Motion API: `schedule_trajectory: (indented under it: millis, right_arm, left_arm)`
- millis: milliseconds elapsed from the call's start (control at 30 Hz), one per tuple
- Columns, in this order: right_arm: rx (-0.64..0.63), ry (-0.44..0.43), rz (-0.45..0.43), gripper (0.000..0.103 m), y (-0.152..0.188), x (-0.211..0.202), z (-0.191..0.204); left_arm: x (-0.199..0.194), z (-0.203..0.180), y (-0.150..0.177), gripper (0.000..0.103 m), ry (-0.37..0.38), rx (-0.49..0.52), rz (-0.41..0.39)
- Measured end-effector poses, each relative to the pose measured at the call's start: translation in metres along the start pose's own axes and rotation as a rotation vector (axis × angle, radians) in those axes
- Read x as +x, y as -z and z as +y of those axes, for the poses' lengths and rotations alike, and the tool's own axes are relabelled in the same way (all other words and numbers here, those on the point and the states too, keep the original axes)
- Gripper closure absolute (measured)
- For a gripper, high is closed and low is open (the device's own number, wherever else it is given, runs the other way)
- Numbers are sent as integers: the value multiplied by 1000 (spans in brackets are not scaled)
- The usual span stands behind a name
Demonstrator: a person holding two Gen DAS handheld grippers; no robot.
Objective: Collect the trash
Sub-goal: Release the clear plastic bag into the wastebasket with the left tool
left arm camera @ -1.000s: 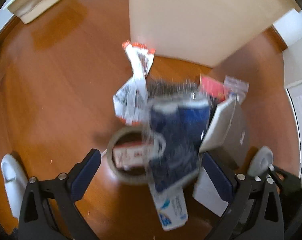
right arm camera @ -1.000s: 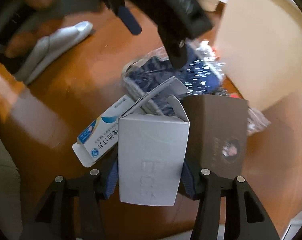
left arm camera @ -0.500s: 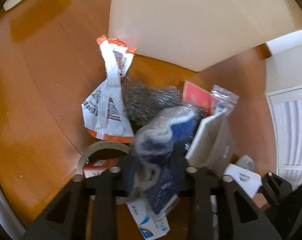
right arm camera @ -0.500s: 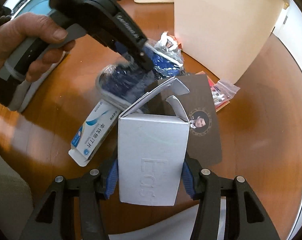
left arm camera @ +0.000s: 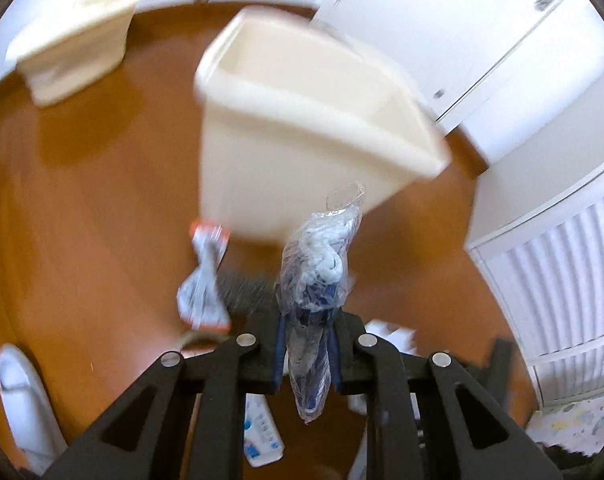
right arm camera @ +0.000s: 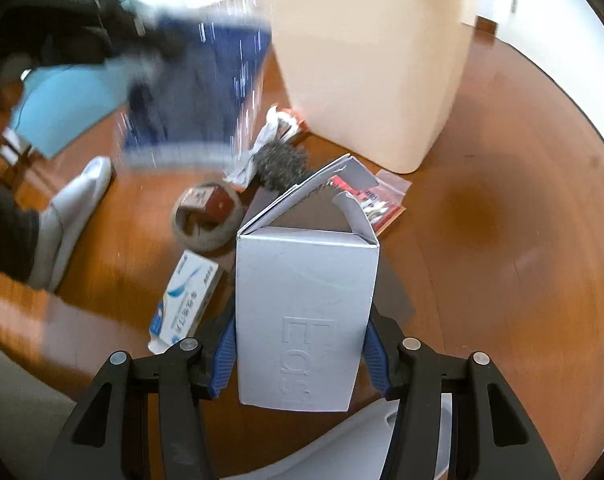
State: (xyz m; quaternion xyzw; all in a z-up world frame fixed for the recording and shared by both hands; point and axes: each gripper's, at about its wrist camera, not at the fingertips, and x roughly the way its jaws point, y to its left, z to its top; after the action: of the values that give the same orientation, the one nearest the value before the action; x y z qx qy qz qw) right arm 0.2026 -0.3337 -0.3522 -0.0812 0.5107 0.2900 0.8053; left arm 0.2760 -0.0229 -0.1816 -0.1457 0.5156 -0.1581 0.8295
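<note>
My left gripper is shut on a clear plastic bag of blue and white stuff, held up above the floor, below the rim of the cream bin. The bag shows as a blue blur in the right wrist view. My right gripper is shut on an open white carton, lifted off the floor in front of the bin. On the floor lie a blue-and-white medicine box, a tape roll, a steel-wool pad, a crumpled white wrapper and a red packet in a clear bag.
A second cream bin stands at the far left on the wooden floor. White slippers are near the trash. White doors and a louvred panel are at the right. A dark flat box lies under the carton.
My left gripper has closed on the plastic bag and lifted it toward the bin. My right gripper has raised the white carton away from the pile.
</note>
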Motion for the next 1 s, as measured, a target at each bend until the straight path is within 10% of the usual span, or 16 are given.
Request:
schedule_trajectory:
  millis: [233,400,633,1000]
  right_arm:
    - [21,-3,-43,48,-2,-5,-2]
    - [50,2,-51,48,0,-8,-9]
    - [83,8,-49,48,2,-8,-14]
    - [114,21,-44,48,3,-9,-19]
  left_arm:
    - [-50,-42,-99,87,63,103,-151]
    - [17,-48,-181,87,3,160,-77]
    - [117,-40,-187,87,-74,32,108]
    - [154,-38,-185,84,-146,18,209]
